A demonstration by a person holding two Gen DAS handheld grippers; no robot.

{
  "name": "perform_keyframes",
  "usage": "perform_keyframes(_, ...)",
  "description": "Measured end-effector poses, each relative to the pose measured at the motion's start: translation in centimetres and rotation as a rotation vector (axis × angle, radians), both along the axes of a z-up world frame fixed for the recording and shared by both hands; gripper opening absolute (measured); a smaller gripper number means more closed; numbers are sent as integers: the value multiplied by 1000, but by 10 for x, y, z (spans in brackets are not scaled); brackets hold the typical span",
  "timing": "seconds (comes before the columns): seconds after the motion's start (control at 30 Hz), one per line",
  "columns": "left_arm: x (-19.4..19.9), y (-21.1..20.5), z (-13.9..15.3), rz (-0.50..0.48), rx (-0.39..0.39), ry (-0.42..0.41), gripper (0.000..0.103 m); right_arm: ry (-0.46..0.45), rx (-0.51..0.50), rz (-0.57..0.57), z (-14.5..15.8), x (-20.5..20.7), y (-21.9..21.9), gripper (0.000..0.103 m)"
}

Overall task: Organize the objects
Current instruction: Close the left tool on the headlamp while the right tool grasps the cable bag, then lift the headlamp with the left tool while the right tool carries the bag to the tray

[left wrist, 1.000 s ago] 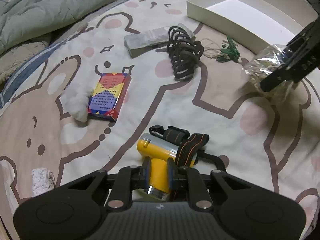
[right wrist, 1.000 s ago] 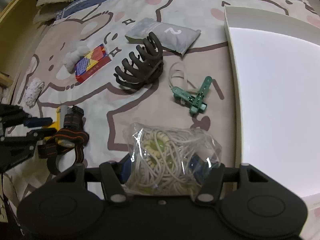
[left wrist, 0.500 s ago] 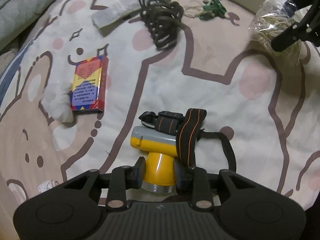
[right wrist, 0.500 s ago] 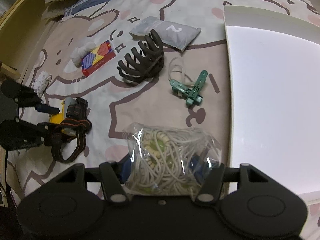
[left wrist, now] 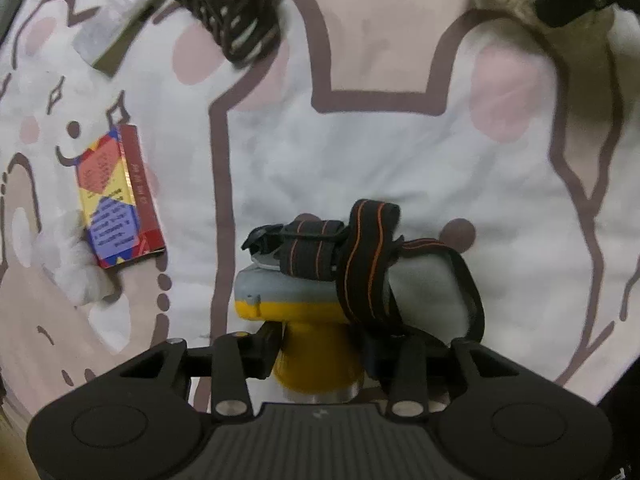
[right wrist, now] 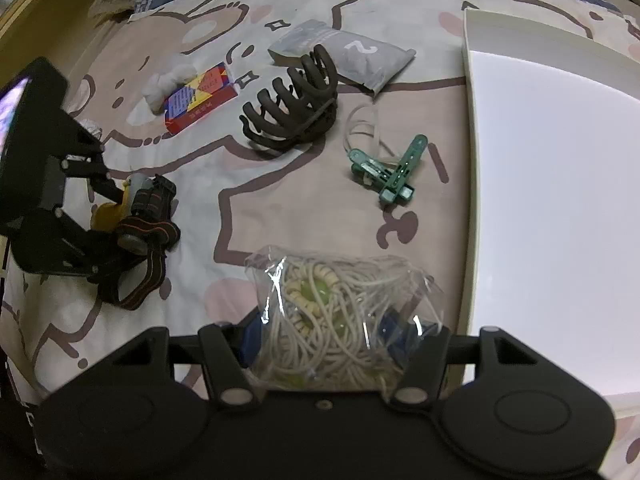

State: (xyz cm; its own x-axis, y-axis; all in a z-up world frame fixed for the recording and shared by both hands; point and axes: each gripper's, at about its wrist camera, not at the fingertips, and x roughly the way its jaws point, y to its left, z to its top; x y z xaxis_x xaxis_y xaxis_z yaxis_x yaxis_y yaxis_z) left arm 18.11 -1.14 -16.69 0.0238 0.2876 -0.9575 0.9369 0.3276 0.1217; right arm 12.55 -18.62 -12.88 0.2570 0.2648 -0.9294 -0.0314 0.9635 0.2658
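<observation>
The left hand-held gripper [left wrist: 320, 354] points steeply down at the bedsheet [left wrist: 360, 168], and its jaws have just been opening, with the yellow headlamp [left wrist: 316, 344] sitting between them; whether the pads press on the lamp's yellow body I cannot tell, as the black-and-orange strap [left wrist: 368, 264] is bunched over its top and right side. Over on the right, the right hand-held gripper [right wrist: 332, 344] is clamped on a clear bag of cords and beads [right wrist: 340, 320], its fingers pinching the plastic from both sides at a middling width, just beside the white tray [right wrist: 560, 200]. Out on the sheet lie a dark claw hair clip [right wrist: 292, 100], a grey pouch [right wrist: 348, 56] marked with a 2 touching the clip's far side, and a pair of green clothes pegs [right wrist: 388, 172] crossed over each other near the tray's edge. A colourful small box [left wrist: 116, 196] rests to the headlamp's left, against a white cottony wad [left wrist: 76, 268].
</observation>
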Motion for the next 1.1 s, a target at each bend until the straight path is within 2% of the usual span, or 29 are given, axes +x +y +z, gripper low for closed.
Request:
perform_keyframes(0.07, -2, 3, -9, 1, 1, -8, 42, 3, -1, -2, 0, 0, -1, 62)
perform_keyframes(0.17, -1, 10, -6, 40, -49, -28, 41, 5, 1, -2, -1, 1, -3, 62)
perform_keyframes(0.27, -7, 18, 4, 107, -117, -106, 41, 7, -4, 3, -2, 0, -3, 62)
perform_keyframes(0.47, -24, 34, 22, 320, -241, -256, 41, -18, -13, 15, 1, -2, -1, 61)
perform_keyframes(0.73, -42, 38, 67, 529, -420, -423, 41, -154, -38, 48, 25, -13, 2, 61)
perform_keyframes(0.87, -55, 29, 100, 610, -500, -496, 41, -242, -44, 45, 43, -21, 2, 60)
perform_keyframes(1.1, -75, 15, 140, 719, -583, -607, 41, -357, -57, 12, 67, -34, -4, 60)
